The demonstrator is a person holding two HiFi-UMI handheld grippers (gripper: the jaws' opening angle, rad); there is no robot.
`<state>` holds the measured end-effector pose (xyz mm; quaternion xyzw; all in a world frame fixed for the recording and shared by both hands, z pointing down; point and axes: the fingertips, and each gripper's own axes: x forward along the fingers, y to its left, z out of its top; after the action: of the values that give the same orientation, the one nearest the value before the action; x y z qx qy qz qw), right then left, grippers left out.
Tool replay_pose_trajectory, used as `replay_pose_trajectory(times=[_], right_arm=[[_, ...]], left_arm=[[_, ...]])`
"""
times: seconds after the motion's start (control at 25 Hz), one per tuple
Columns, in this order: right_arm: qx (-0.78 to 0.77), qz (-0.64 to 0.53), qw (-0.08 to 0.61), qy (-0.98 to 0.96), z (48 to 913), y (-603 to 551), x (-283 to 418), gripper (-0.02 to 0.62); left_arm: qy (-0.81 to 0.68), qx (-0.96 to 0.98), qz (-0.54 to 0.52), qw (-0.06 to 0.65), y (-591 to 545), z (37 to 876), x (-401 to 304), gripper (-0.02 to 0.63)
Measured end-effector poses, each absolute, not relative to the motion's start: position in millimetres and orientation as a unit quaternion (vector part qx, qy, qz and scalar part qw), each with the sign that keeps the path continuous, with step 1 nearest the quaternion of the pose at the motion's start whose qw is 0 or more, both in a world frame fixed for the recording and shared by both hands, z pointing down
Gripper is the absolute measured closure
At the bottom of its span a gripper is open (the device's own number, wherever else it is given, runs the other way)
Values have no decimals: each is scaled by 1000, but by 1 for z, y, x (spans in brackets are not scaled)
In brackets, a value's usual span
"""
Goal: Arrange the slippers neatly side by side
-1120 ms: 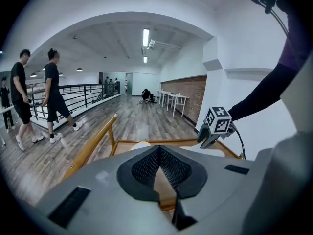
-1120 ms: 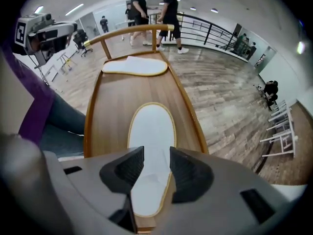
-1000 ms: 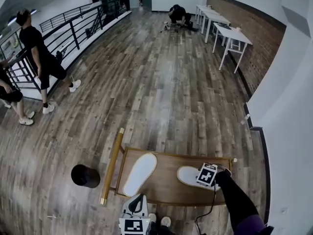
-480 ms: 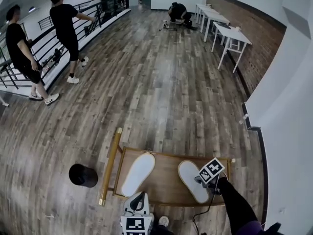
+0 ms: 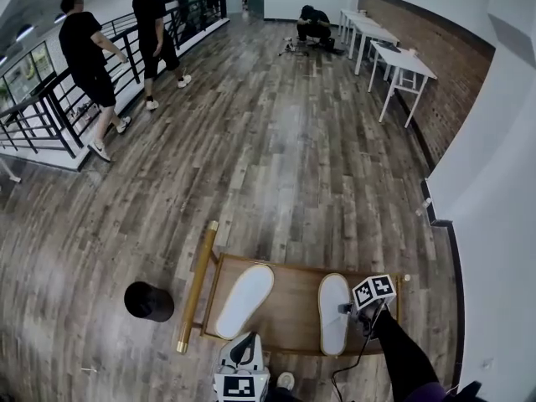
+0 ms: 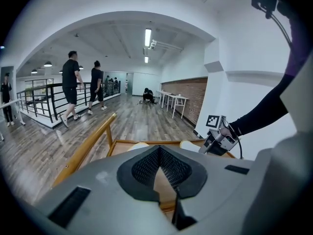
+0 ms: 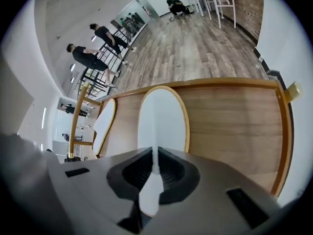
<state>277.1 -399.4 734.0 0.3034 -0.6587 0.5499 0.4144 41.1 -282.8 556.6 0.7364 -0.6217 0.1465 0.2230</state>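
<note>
R slipper turned lengthwise.

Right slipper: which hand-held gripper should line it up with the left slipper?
Right. The right hand-held gripper is clamped on the right slipper; the left hand-held gripper is shut, empty, and nearer the left slipper.

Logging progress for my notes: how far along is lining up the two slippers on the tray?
Done: the right slipper lies straight along the wooden tray. In hand: the right gripper, its jaws just closed, pinches that slipper's edge. To do: the left slipper lies slanted, not parallel; the left gripper hangs shut and empty short of it.
</note>
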Motion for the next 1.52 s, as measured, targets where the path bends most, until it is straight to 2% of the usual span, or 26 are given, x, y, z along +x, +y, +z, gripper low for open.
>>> replay_pose_trajectory(times=[0.52,1.12,1.28,1.52], right_arm=[[312,533,425,-662,742,-403,267,577],[342,500,353,-713,693,-407,279,563],[344,475,310,-748,656,-395,261,563],[346,474,196,-785,603,-346,218,565]], left_arm=[[-630,728,144,228,-278,560,27,606],[-633,722,143,240,-294,577,22,606],[-622,720,175,252,-304,605,8,606],[-600,724,231,251,-341,650,-9,604]])
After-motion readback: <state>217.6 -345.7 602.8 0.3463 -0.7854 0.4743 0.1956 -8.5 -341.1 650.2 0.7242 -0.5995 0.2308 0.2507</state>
